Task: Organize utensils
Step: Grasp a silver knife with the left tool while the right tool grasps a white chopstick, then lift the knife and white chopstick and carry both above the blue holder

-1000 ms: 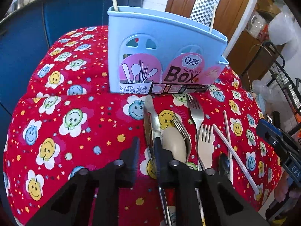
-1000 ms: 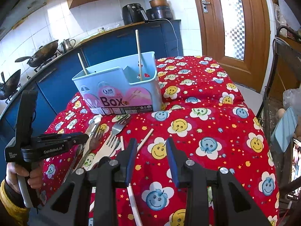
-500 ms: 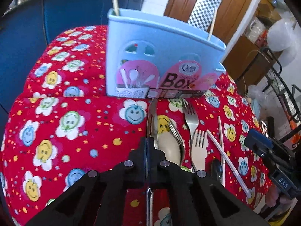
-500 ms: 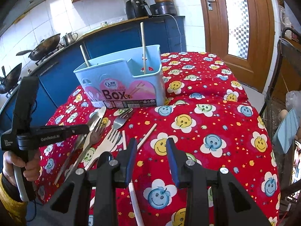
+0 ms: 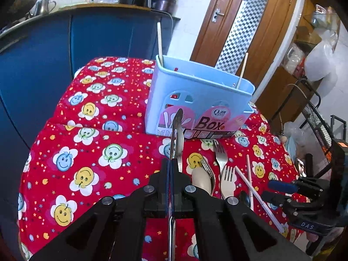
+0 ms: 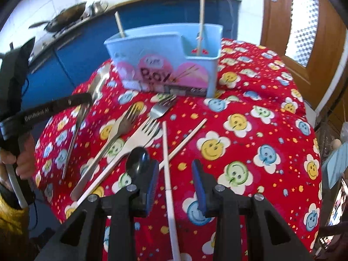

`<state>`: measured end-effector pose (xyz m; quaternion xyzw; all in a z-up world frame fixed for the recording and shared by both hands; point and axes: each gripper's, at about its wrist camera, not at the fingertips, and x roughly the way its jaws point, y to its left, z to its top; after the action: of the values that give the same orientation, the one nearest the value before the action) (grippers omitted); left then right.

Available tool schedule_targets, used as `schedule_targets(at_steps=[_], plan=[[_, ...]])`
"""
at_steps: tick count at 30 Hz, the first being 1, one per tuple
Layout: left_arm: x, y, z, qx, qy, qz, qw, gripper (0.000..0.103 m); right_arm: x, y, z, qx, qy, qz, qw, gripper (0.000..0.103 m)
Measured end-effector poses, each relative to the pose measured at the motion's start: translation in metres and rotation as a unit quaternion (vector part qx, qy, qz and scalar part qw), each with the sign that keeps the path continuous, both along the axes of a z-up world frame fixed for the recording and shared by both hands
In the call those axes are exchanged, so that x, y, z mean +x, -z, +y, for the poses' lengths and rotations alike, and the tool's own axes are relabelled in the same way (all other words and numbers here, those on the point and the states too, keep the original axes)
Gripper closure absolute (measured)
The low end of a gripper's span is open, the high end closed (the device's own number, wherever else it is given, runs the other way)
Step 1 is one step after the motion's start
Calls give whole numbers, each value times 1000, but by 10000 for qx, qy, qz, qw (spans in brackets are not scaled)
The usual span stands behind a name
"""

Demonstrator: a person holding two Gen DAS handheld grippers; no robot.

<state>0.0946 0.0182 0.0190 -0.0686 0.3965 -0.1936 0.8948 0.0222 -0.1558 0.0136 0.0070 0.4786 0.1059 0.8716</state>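
The knife (image 5: 177,134) is thin, stiff metal, light but smooth, so it can slip or swing if pinched loosely. The left gripper (image 5: 170,169) is clenched on it about where the handle meets the blade, the blade running forward and up past the fingertips, its tip pointing at the front of the box (image 5: 195,102). The handle trails back below the jaws. In the right wrist view the knife appears raised off the worktop (image 6: 250,113), though blur makes the clearance hard to judge. A grip near mid-length seems sound to me: it keeps the knife balanced for the lift into a compartment.

The box stands upright on the red cloth, with a chopstick (image 5: 160,41) in its left end and another chopstick (image 5: 242,69) in its right end.

The right gripper (image 6: 174,178) is released, jaws wide apart and holding nothing, hovering over a white straw (image 6: 166,152) that runs between its fingers. Whether the pads touch the straw I cannot tell. Just beside its left finger lies a black spoon (image 6: 137,163). The straw is light and soft and would crush under a hard squeeze.

Loose on the cloth lie a pale fork (image 6: 143,137), a steel fork (image 6: 159,108), a spoon (image 5: 201,179) and a loose chopstick (image 6: 189,137).
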Motion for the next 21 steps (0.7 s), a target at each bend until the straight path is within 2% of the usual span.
schedule_targets(at_steps=[1, 5, 12, 15, 18, 21], plan=[[-1, -1, 0, 3, 3, -29, 10000, 103, 1, 0, 3, -63, -92, 85, 9999, 79], [-5, -2, 0, -34, 10, -109, 9999, 103, 7, 3, 12, -271, -359, 414, 9981, 91], [-11, -8, 6, -104, 12, -236, 9997, 103, 20, 13, 21, -487, -620, 982, 9920, 96], [-13, -12, 8, -152, -10, -317, 9994, 103, 23, 13, 18, -271, -520, 1102, 9922, 96], [-16, -17, 11, -225, -43, -435, 9988, 103, 19, 3, 12, 4, -404, 866, 9954, 96], [-19, -24, 13, -302, -75, -597, 9977, 103, 10, -14, 5, 191, -257, 395, 9987, 96]])
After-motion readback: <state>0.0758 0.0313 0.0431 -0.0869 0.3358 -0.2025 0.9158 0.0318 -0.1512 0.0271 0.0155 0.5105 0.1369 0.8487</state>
